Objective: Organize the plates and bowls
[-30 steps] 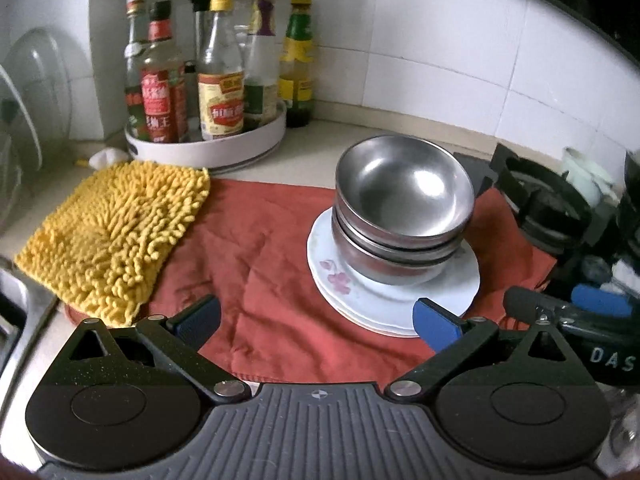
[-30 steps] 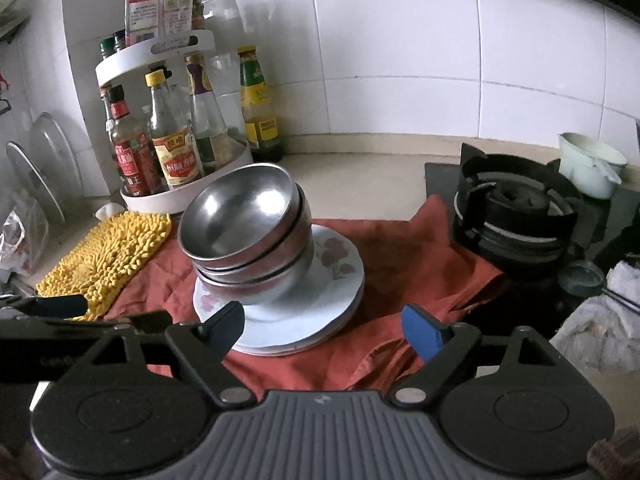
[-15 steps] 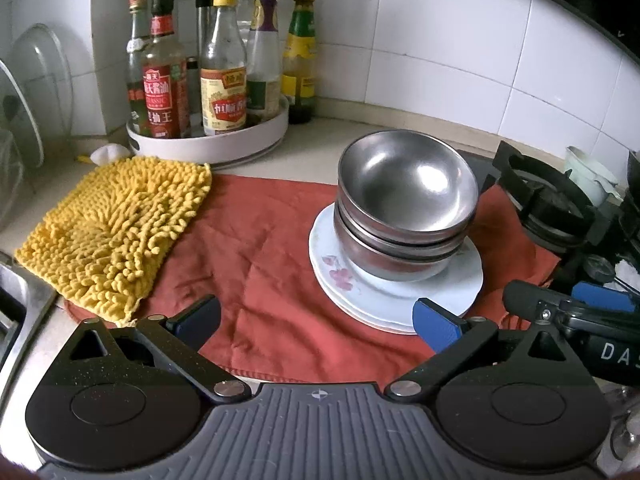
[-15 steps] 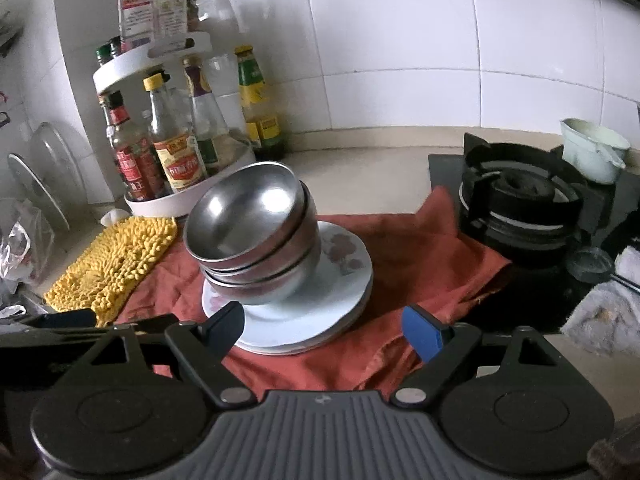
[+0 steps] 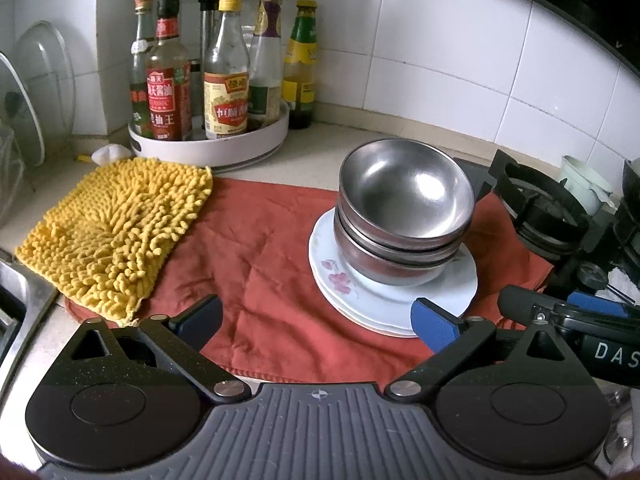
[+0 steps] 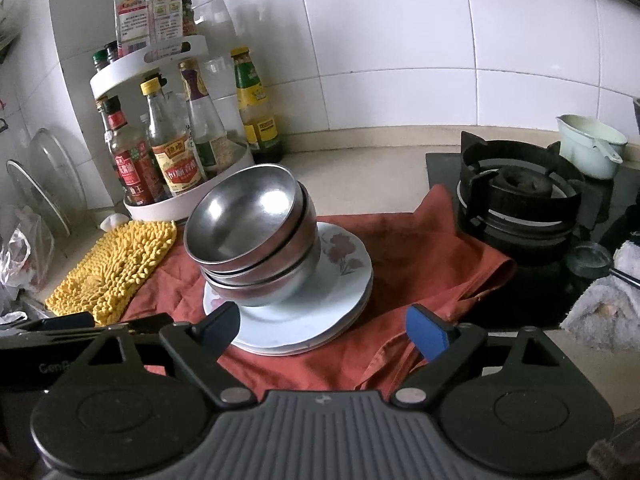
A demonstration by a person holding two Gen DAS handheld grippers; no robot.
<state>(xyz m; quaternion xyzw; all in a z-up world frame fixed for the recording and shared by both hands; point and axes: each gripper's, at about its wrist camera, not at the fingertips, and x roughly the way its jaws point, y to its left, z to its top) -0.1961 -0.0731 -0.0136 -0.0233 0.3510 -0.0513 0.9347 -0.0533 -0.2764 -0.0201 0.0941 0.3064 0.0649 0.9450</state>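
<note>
Three nested steel bowls (image 5: 404, 208) (image 6: 252, 236) stand, leaning a little, on a small stack of white flowered plates (image 5: 384, 304) (image 6: 320, 320). The stack rests on a red cloth (image 5: 260, 264) (image 6: 420, 264) spread over the counter. My left gripper (image 5: 316, 320) hangs open in front of the cloth, left of the plates, with nothing between its blue pads. My right gripper (image 6: 324, 330) sits just in front of the plates' near rim; its jaws are opening and no pad touches the stack. In the left wrist view the right gripper (image 5: 568, 312) shows at the right edge.
A yellow chenille mat (image 5: 112, 232) (image 6: 116, 264) lies left of the cloth. A white turntable rack of sauce bottles (image 5: 208, 120) (image 6: 176, 160) stands at the back by the tiled wall. A gas burner (image 6: 520, 200) and a pale cup (image 6: 588, 148) sit to the right; a sink edge (image 5: 16, 312) lies left.
The right gripper's pads stand a little wider apart than before. Both views have shifted slightly; bowls, plates and cloth have stayed put.
</note>
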